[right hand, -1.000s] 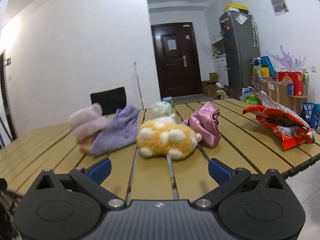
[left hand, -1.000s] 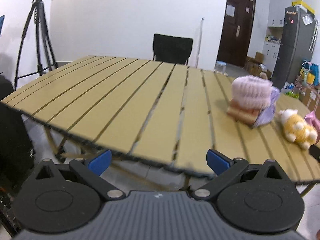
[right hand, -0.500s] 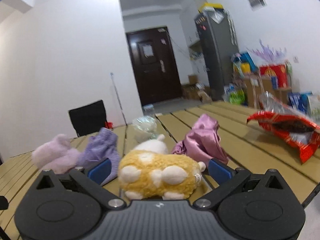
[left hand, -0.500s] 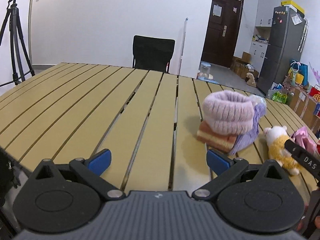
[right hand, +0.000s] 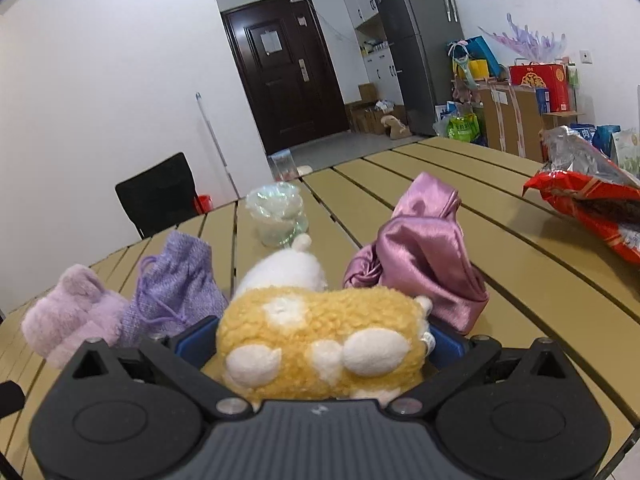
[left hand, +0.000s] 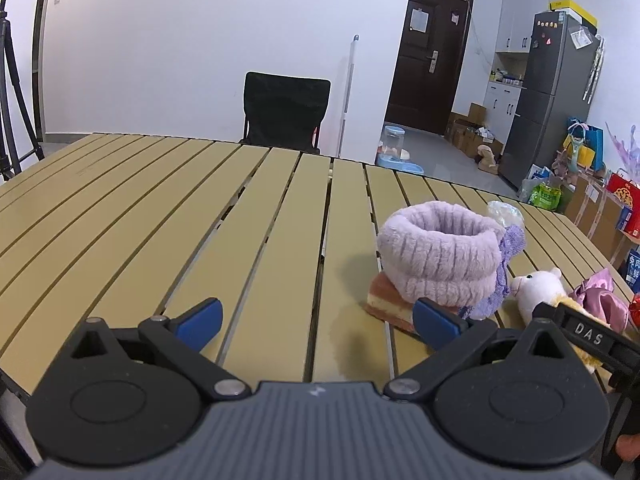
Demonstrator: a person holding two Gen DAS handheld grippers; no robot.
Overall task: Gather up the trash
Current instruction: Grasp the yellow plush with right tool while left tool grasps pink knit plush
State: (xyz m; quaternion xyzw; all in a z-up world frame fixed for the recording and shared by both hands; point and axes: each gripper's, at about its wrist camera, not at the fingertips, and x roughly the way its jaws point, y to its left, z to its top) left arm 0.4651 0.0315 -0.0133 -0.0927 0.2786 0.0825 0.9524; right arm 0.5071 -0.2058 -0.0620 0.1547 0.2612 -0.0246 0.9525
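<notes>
A yellow and white plush toy [right hand: 320, 340] lies on the slatted table between the fingers of my right gripper [right hand: 320, 344]; the jaws stand wide on either side of it. The toy also shows in the left wrist view [left hand: 540, 284]. A red snack bag [right hand: 592, 208] lies at the right edge. Crumpled clear plastic [right hand: 276, 216] sits further back. My left gripper [left hand: 316, 320] is open and empty above the table, left of a fluffy pink hat [left hand: 440, 256].
A purple drawstring pouch [right hand: 176, 284], a pink satin bag [right hand: 424, 256] and the pink hat [right hand: 72, 316] surround the toy. A striped sponge [left hand: 388, 300] lies under the hat. A black chair [left hand: 284, 108] stands behind the slatted table [left hand: 160, 208]. The right gripper's body [left hand: 584, 336] is close on the right.
My right gripper has moved forward until the plush toy sits between its fingers. My left gripper has moved forward over the table, toward the pink hat.
</notes>
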